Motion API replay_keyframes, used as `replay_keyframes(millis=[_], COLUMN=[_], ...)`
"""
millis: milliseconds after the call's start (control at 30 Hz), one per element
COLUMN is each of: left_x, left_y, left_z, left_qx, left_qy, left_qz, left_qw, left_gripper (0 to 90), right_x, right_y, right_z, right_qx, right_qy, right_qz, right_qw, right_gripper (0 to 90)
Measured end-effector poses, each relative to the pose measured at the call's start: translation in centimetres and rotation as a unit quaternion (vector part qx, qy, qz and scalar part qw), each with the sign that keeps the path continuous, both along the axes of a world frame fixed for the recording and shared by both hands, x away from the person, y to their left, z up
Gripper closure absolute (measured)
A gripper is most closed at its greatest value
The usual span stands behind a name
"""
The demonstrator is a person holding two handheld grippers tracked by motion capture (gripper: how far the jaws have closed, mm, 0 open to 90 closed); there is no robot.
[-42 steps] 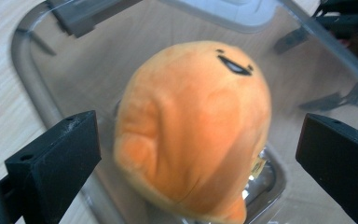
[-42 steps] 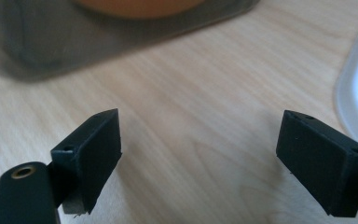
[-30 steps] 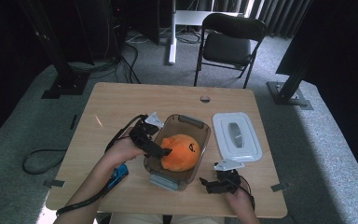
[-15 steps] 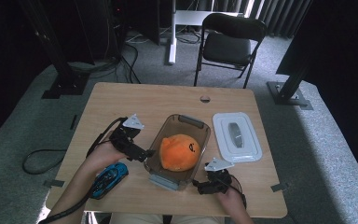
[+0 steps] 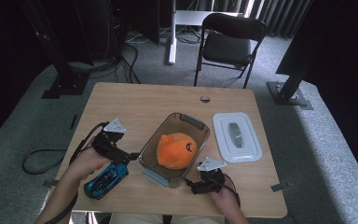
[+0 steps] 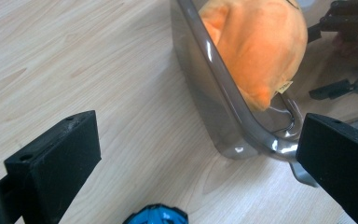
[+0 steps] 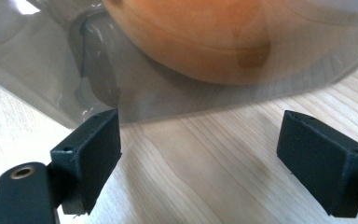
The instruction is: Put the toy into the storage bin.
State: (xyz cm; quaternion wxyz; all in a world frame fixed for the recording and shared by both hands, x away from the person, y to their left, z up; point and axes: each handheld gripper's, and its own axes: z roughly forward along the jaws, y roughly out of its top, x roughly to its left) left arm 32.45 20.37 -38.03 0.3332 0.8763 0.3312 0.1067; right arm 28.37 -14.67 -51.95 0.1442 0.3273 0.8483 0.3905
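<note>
Now my left claw (image 5: 129,157), jaws released, may shove the smoky transparent plastic container (image 6: 223,116) ahead instead of grasping the blue toy car (image 5: 106,179) below it.

Plush in bin, toy car beside it

An orange plush (image 5: 177,150) is seen lying inside a clear grey bin (image 5: 150,153), which is set open and at an angle on the middle of the table. A small tag is shown at the plush's lower edge in the left gripper view. A blue toy car (image 5: 105,179) is laid flat on the table just left of the bin's near corner.
</note>
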Motion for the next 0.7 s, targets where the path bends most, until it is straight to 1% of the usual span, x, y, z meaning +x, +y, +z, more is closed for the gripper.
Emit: replay_keyframes(millis=[133, 167, 233, 300, 400, 533, 567, 600, 633, 700], left_x=[-0.5, -0.6, -1.0, -1.4, -2.0, -3.0, -3.2, -3.2, -3.7, -4.0], left_y=[0.9, 1.2, 1.7, 2.2, 3.1, 4.0, 4.2, 4.2, 4.6, 5.2], left_z=[-0.4, -0.6, -1.0, -1.6, -2.6, -4.2, -4.7, -4.7, -5.7, -6.7], left_qx=[0.003, 0.005, 0.007, 0.015, 0.016, 0.028, 0.035, 0.035, 0.055, 0.060], left_qy=[0.001, 0.002, 0.007, 0.005, 0.010, 0.018, 0.018, 0.018, 0.020, 0.033], left_qz=[0.007, 0.012, 0.014, 0.026, 0.037, 0.052, 0.063, 0.063, 0.091, 0.101], left_qw=[1.0000, 0.9999, 0.9999, 0.9995, 0.9991, 0.9981, 0.9972, 0.9972, 0.9941, 0.9925], left_gripper=[0.5, 0.5, 0.5, 0.5, 0.5, 0.5, 0.6, 1.7, 5.8, 5.7], right_x=[0.1, 0.1, 0.1, 0.1, 0.1, 0.1, 0.1, 0.0, 0.0, -0.1], right_y=[0.7, 0.9, 1.1, 1.2, 1.2, 1.2, 1.2, 1.2, 1.2, 1.1], right_z=[0.0, 0.0, 0.0, -0.1, -0.2, -0.2, -0.2, -0.2, -0.2, -0.2], right_qx=[-0.002, -0.002, -0.003, -0.003, -0.003, -0.005, -0.006, -0.007, -0.007, -0.006], right_qy=[-0.003, -0.003, -0.005, -0.005, -0.006, -0.007, -0.009, -0.010, -0.011, -0.014], right_qz=[0.003, 0.004, 0.005, 0.007, 0.006, 0.005, 0.004, 0.003, 0.002, 0.001], right_qw=[1.0000, 1.0000, 1.0000, 1.0000, 1.0000, 1.0000, 0.9999, 0.9999, 0.9999, 0.9999], right_gripper=[13.2, 13.2, 13.2, 13.2, 13.2, 12.7, 12.8, 12.8, 12.8, 12.8])
